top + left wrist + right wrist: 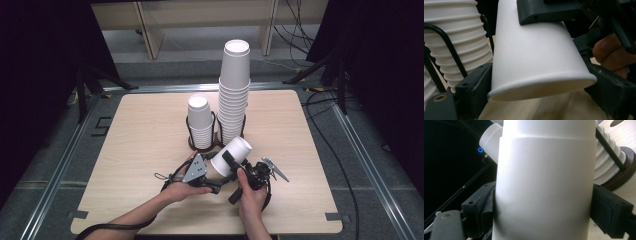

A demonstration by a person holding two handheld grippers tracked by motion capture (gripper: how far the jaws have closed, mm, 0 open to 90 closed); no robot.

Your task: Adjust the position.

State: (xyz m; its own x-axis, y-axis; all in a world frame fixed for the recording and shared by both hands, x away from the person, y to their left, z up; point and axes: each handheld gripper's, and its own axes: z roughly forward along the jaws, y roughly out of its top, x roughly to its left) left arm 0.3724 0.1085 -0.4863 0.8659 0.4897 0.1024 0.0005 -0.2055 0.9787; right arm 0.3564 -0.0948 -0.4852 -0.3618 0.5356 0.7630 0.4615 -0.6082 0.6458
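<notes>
A single white paper cup (232,152) lies tilted between the two grippers, base up and to the right, above the wooden table (145,150). My left gripper (219,173) comes in from the left and is shut on the cup (536,57) near its rolled rim, a pad against each side. My right gripper (234,162) reaches in from the right. The cup (544,190) stands between its pads (609,212), which sit right beside the wall without visibly pressing it. One right-gripper jaw lies along the cup's upper side in the left gripper view.
Just behind the grippers, a black wire holder (191,142) on a dark base carries a short stack of cups (200,122) and a tall stack (234,95). The ribbed stack (456,45) is close by. Dark stands and cables (345,165) surround the table.
</notes>
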